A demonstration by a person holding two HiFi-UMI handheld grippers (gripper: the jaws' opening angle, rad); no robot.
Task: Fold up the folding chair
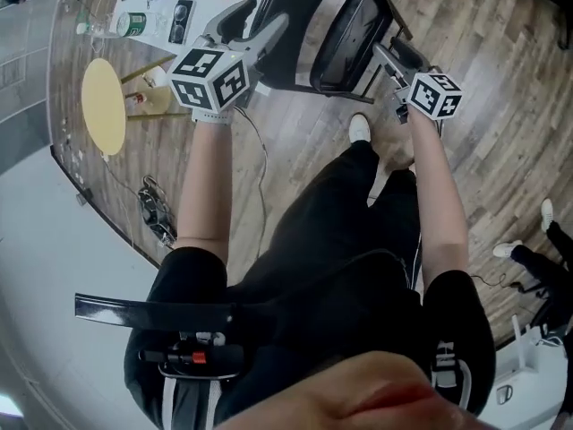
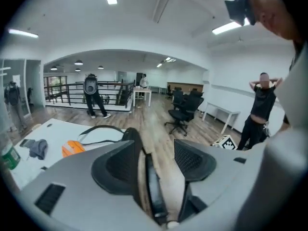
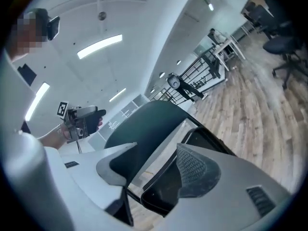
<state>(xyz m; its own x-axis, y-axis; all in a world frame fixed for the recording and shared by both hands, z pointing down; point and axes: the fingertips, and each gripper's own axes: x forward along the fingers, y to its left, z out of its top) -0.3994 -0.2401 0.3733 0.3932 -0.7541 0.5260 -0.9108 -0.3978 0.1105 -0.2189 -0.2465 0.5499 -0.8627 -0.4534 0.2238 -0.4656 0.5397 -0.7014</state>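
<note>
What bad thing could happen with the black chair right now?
The left gripper and right gripper are both open, so neither grips the folding chair. It could tip and slam onto the wooden floor, maybe onto the person's white shoe close by. A thin cable trails near the legs, so it might snag or trip.

A round yellow stool [image 1: 103, 106] sits on the wooden floor [image 1: 295, 141] beside a white table [image 1: 201, 3].
</note>
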